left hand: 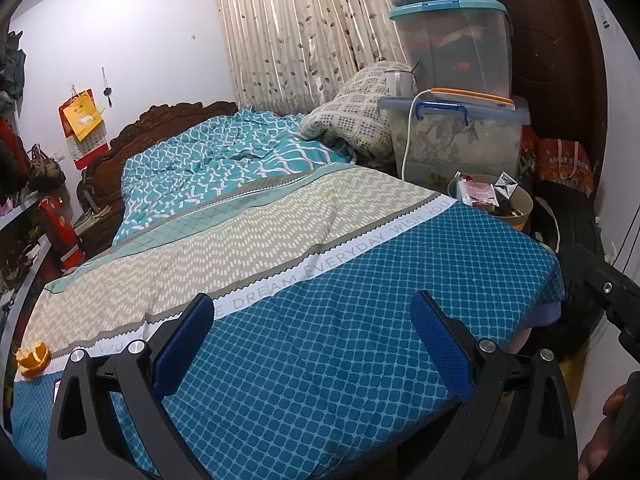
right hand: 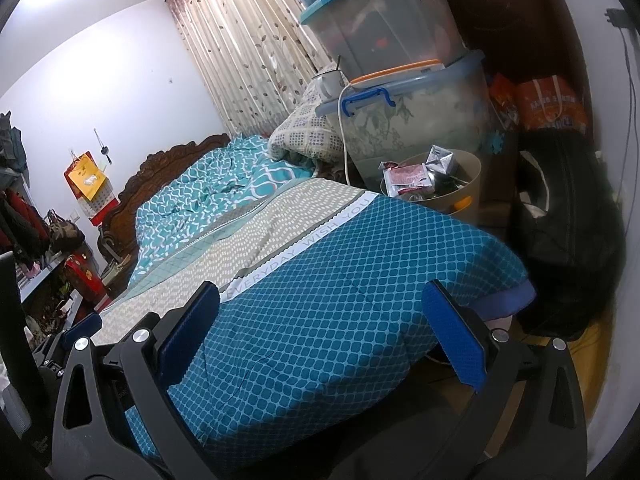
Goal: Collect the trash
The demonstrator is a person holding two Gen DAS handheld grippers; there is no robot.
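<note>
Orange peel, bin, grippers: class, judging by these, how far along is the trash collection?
Done: the bin beside the bed already holds wrappers. In hand: nothing; the left gripper and the right gripper are both open and empty above the bedspread. Left: the orange peel lies on the bed's left edge.

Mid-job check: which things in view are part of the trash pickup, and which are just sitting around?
Part of the job:
orange peel on the bedspread
trash bin, already holding wrappers
left claw and right claw, both open, empty

Just lying about:
rolled quilt
storage boxes
white mug
black bag
</note>
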